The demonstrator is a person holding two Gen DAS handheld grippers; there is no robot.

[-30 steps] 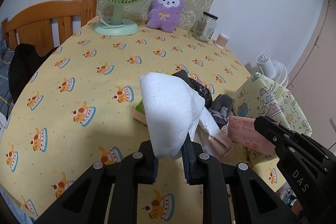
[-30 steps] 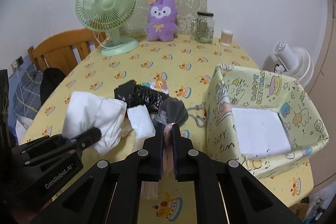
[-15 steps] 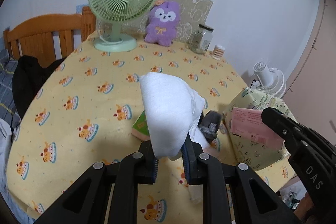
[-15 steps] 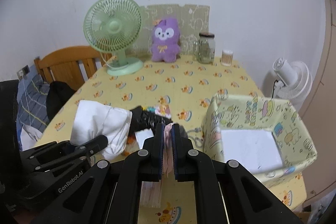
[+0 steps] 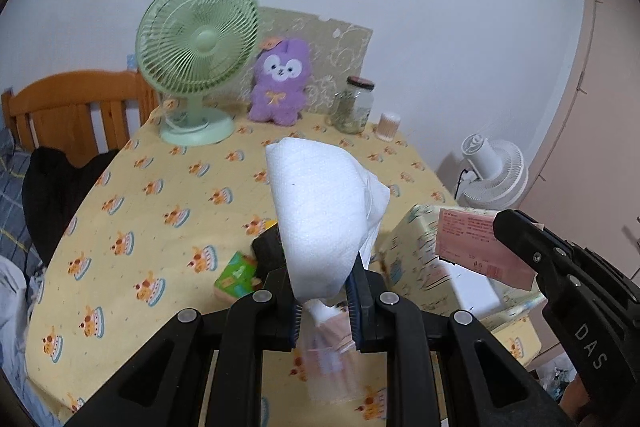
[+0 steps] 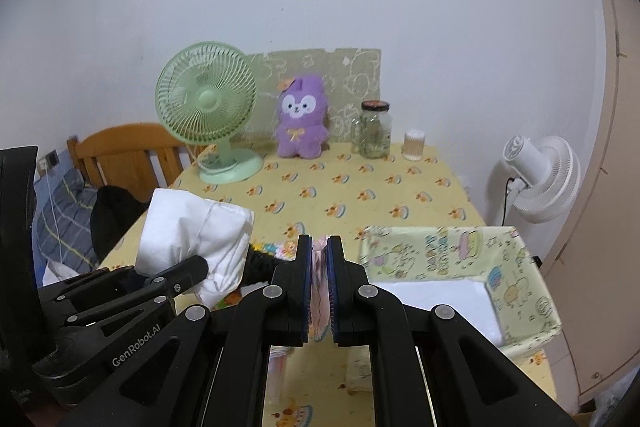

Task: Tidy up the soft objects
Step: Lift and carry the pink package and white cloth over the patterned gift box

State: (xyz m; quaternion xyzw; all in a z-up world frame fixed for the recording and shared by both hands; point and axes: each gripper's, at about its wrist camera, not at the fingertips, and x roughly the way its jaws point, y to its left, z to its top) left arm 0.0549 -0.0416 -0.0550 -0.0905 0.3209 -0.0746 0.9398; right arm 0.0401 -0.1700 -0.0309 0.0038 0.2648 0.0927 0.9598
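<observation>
1. My left gripper [image 5: 322, 301] squeezes a soft white folded cloth [image 5: 320, 215] – it has come up high off the yellow cake-print tablecloth [image 5: 160, 211].
2. My right gripper [image 6: 319, 285] pinches a flat pink packet [image 5: 476, 247], now lifted over the pale green cartoon-print fabric box [image 6: 520, 275] – a second ago it was down by the pile.
3. I think dropping both in comes next.
</observation>
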